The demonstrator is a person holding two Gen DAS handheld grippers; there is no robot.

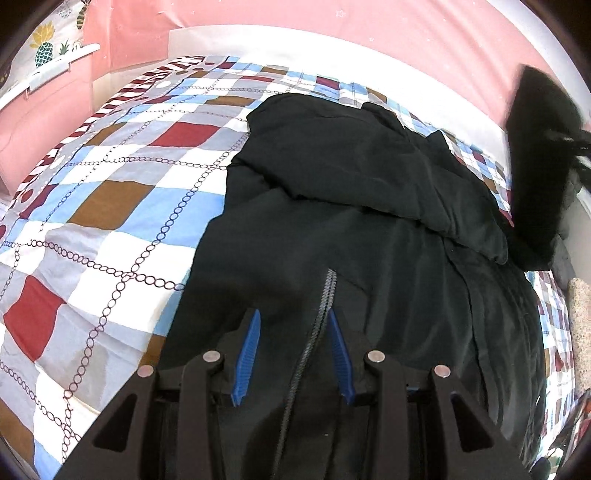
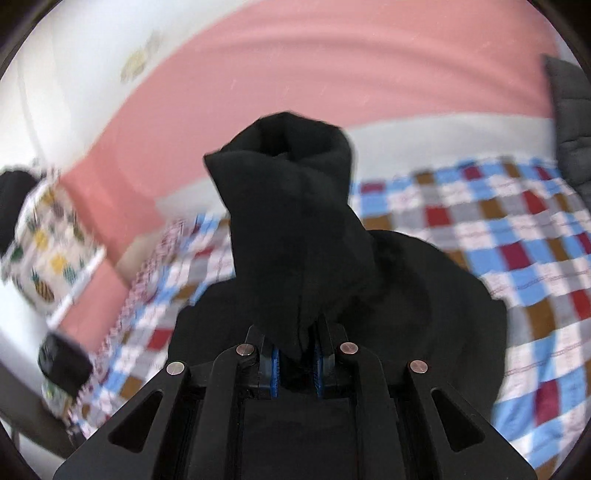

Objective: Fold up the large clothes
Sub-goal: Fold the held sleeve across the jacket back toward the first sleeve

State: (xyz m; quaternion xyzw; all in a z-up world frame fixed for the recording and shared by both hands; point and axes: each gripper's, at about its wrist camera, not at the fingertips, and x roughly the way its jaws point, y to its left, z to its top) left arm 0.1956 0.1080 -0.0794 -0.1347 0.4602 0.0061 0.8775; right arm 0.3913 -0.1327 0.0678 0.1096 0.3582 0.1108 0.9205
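Black fabric is filling the middle of both views: a large black jacket (image 1: 369, 229) is lying on the checked quilt (image 1: 110, 206) of a bed, with its long axis running away from the left gripper (image 1: 293, 354) toward the pink wall (image 1: 295, 22). The left gripper is hovering low over the near end of the jacket, and its blue fingers (image 1: 247, 354) are standing apart with nothing held between them. The zipper (image 1: 317, 325) is running straight out between them, so the garment's middle line is lying directly in front of this gripper.

The right gripper (image 2: 295, 365) is pinching a sleeve (image 2: 291, 221) of the jacket; its jaws are pressed on the cloth, and the sleeve is standing up in front of the lens with the open cuff at the top. The sleeve is raised above the rest of the jacket.

I judge that the coming move is to carry this sleeve across the body of the jacket, toward the zipper line, so the right hand is the nearer one for it.

Only the left view is showing the whole garment and the raised sleeve at its far right edge. The right view is blurred, probably by motion, and is showing the grip itself plus a grey quilted item (image 2: 569, 122) at the right edge.
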